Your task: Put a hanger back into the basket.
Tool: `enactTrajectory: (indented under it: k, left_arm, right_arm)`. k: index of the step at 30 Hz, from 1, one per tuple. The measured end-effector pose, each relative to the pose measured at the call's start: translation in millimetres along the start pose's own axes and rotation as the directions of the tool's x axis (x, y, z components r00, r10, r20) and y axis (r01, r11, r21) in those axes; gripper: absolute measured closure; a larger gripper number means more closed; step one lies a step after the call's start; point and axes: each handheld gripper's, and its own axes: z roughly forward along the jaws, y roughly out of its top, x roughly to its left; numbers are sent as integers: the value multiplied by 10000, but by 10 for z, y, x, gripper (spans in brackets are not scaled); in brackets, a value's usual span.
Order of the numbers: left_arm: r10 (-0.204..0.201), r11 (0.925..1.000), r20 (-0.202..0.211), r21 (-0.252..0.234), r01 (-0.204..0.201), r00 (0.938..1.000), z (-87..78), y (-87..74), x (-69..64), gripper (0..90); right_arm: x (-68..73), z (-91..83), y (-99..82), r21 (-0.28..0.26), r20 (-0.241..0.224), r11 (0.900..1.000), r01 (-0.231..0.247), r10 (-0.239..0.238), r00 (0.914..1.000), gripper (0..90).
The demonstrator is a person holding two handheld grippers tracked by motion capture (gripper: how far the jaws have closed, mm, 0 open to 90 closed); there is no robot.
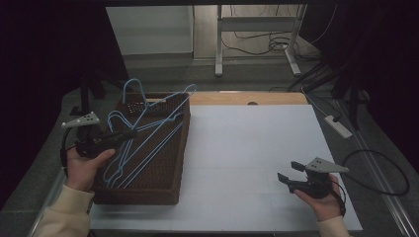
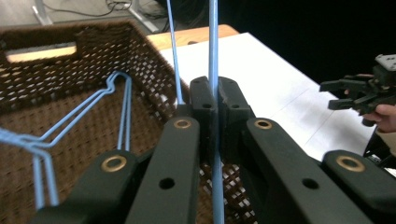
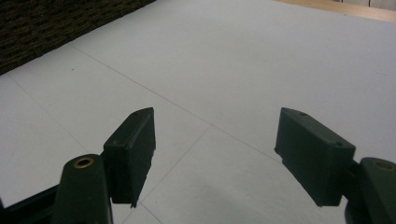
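Hangers (image 1: pixel 148 133) made of thin blue wire lie in a pile in the brown woven basket (image 1: pixel 163 190), with some hooks poking up over its far rim. The basket sits at the left end of the white table (image 1: pixel 247 148). The left gripper (image 1: pixel 129 133) reaches over the basket from the left side. Its jaws are squeezed tight on one blue wire (image 2: pixel 214 56). In the left gripper view that wire runs straight up between the two black pads, pinched right in the middle, and a second wire (image 2: pixel 173 56) passes just beside the jaws. The right gripper (image 1: pixel 290 172) is well apart from the basket, near the right front of the table. Its jaws stand wide apart with nothing between them, just bare white table (image 3: pixel 215 70) below.
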Motion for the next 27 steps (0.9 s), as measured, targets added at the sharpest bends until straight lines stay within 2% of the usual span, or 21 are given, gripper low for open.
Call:
enactTrajectory:
  k: [11,12,16,27]
  left_arm:
    - [-24,9985,-160,538,32,9999,-53,-133,206,866]
    - [-75,9979,-298,634,94,9995,-44,-147,236,866]
    - [-193,9972,-428,715,223,9989,-33,-159,285,866]
    - [-258,9879,-538,1513,336,9982,154,-215,367,866]
  right_arm:
    - [2,12,-4,43,19,10000,12,-12,10000,295]
    - [3,12,-4,60,19,10000,21,-21,10000,294]
    - [8,14,-4,55,30,10000,36,-36,10000,294]
    - [2,18,-11,132,54,9999,25,-25,10000,290]
